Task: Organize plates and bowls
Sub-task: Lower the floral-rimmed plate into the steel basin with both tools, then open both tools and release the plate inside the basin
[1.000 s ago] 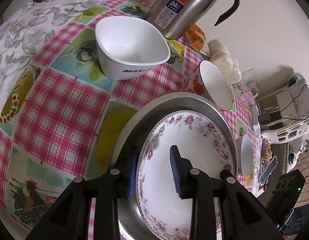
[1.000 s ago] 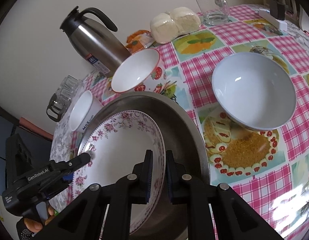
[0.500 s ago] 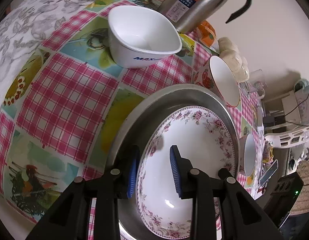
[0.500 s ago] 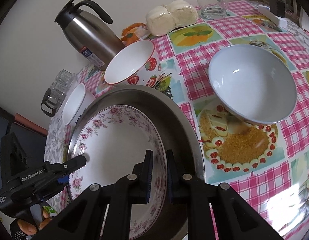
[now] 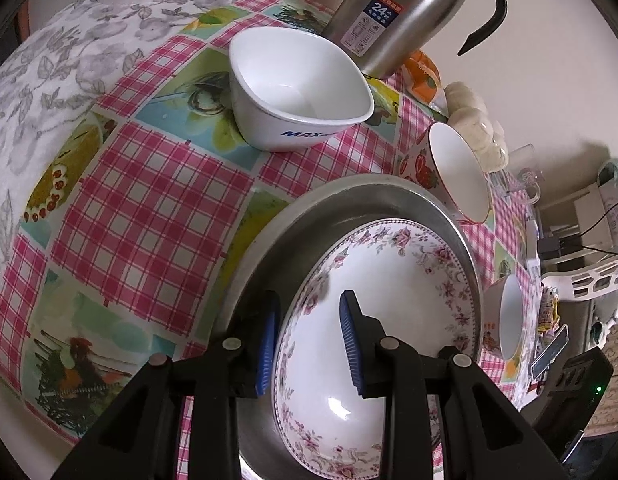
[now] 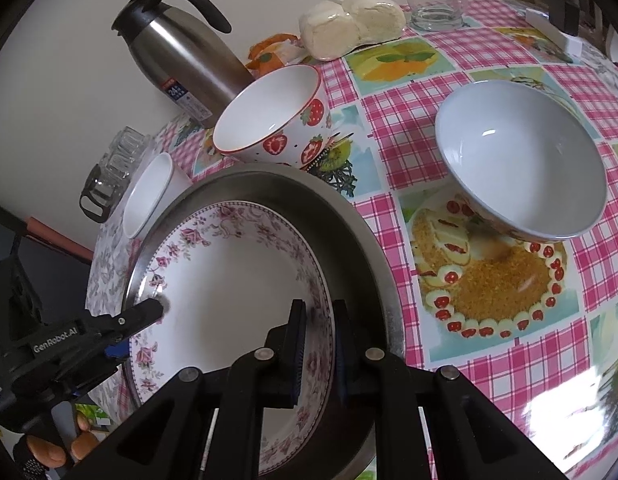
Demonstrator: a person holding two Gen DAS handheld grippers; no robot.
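The checked tablecloth (image 6: 489,56) carries a steel basin (image 6: 349,216), three bowls, a flask (image 6: 181,60) and buns (image 6: 349,24).

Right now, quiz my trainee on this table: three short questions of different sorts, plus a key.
1. True or false: the floral plate lies inside the steel basin.
2. The right gripper is: A) open above the tablecloth; B) shut on the floral plate's rim; C) shut on a spoon.
3. Which fruit is printed on the red-rimmed bowl?

Key: 1 true; 2 B; 3 strawberries.
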